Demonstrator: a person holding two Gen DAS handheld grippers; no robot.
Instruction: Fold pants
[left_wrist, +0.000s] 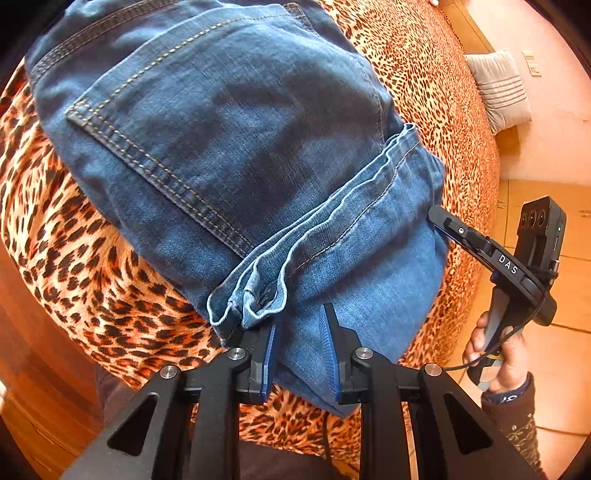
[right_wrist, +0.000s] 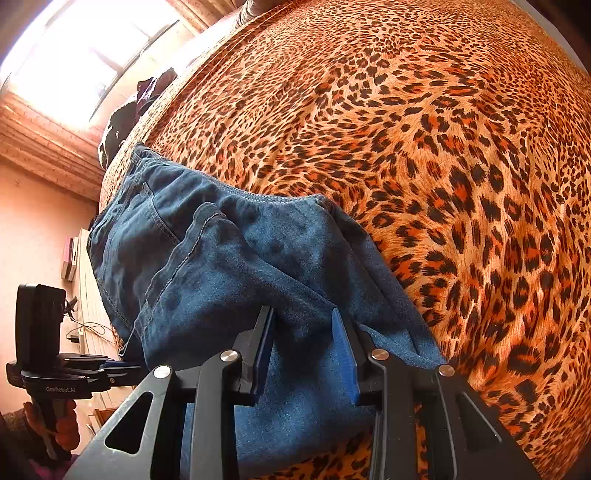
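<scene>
Two grippers, one pair of blue jeans (left_wrist: 236, 147), folded into a thick bundle on a leopard-print bedspread (right_wrist: 443, 129).

Position: bundle lies directly ahead of both tools, its near edge reaching between their fingers. Leg hems (left_wrist: 251, 299) are stacked on top at the near-left corner, the back pocket (left_wrist: 155, 147) faces up beyond them, and the waistband lies at the far end. Long axis runs away from the person.

Left gripper (left_wrist: 299, 354): jaws moderately parted, denim edge lying between them, not pinched. Nearer the hems.

Right gripper (right_wrist: 306, 354): jaws likewise parted, straddling the fold at the near-right corner; seen from the left wrist view touching the bundle's right side.

Judgement: a further fold would carry the near edge towards the waistband.

Surroundings: bed, grey cushion (left_wrist: 498, 92), pink wall, bright window (right_wrist: 85, 48), tiled floor.
</scene>
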